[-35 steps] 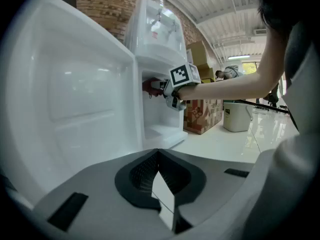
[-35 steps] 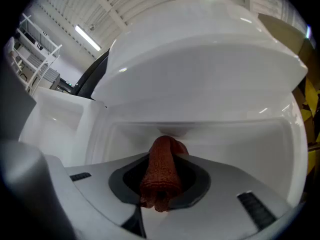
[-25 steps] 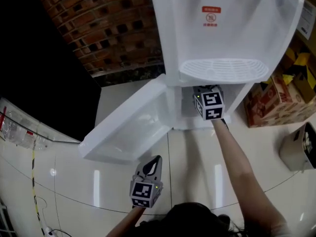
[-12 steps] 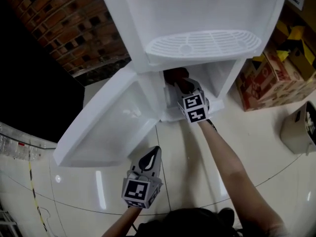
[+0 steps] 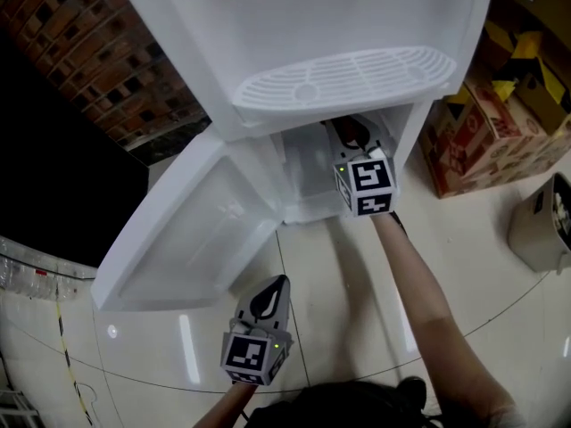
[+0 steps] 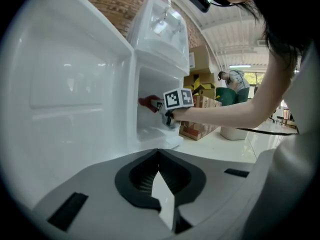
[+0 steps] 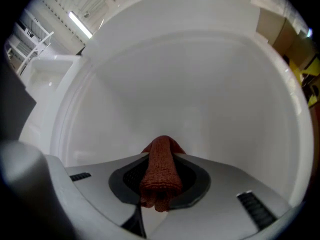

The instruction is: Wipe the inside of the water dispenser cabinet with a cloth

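Glossy white floor tiles (image 5: 134, 328) are seen beneath the left gripper (image 5: 277, 285), pressed together and empty, beside the open door (image 5: 192, 230); inside the water dispenser cabinet (image 5: 303, 181), a reddish cloth (image 7: 160, 174) is pinched by the right gripper (image 5: 355, 141).

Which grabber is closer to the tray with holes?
Right. The right gripper sits under the drip tray, inside the cabinet; the left gripper hangs far off, by the door.

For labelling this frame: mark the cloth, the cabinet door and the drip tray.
cloth (image 7: 160, 176): right gripper view, middle of the folded roll.
door (image 5: 192, 230): head view, inner face of the open panel.
drip tray (image 5: 346, 77): head view, middle of the slotted grille.
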The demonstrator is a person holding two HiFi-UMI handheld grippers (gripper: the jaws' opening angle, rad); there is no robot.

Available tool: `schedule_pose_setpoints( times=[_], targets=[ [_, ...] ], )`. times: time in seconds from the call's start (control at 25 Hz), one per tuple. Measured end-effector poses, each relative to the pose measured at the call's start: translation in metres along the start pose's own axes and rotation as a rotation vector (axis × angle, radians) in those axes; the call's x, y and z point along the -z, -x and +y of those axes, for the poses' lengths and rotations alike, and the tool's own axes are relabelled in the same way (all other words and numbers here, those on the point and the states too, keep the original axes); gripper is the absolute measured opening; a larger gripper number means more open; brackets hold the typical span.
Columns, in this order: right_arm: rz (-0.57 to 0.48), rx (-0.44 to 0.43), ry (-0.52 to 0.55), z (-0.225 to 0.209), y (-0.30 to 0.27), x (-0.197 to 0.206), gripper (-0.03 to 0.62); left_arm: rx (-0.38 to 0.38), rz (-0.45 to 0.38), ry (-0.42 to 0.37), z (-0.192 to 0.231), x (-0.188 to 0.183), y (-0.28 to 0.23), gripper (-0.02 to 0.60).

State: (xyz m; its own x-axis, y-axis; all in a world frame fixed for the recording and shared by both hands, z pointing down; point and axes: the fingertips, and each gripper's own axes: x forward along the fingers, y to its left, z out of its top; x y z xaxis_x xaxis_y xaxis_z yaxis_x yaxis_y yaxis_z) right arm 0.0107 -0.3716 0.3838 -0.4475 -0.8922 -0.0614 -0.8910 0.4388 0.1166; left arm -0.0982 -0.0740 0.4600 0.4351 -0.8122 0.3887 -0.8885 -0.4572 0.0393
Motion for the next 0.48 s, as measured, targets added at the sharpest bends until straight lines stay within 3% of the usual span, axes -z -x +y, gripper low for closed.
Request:
schedule_pose_setpoints(
  times=[0.12,0.2,0.48],
  targets=[
    [-0.134,0.075,-0.023,-0.025,0.009,-0.056,0.083,0.008,0.007,-0.006,-0.002,0.004,0.0,-0.014],
    [-0.15,0.09,-0.024,-0.034,0.006,-0.068,0.083,0.006,0.008,-0.006,-0.002,0.005,0.001,-0.014],
    [0.039,0.087,0.006,-0.033,-0.016,-0.001,0.083,-0.024,0.017,-0.003,0.007,0.009,0.011,-0.014]
  ],
)
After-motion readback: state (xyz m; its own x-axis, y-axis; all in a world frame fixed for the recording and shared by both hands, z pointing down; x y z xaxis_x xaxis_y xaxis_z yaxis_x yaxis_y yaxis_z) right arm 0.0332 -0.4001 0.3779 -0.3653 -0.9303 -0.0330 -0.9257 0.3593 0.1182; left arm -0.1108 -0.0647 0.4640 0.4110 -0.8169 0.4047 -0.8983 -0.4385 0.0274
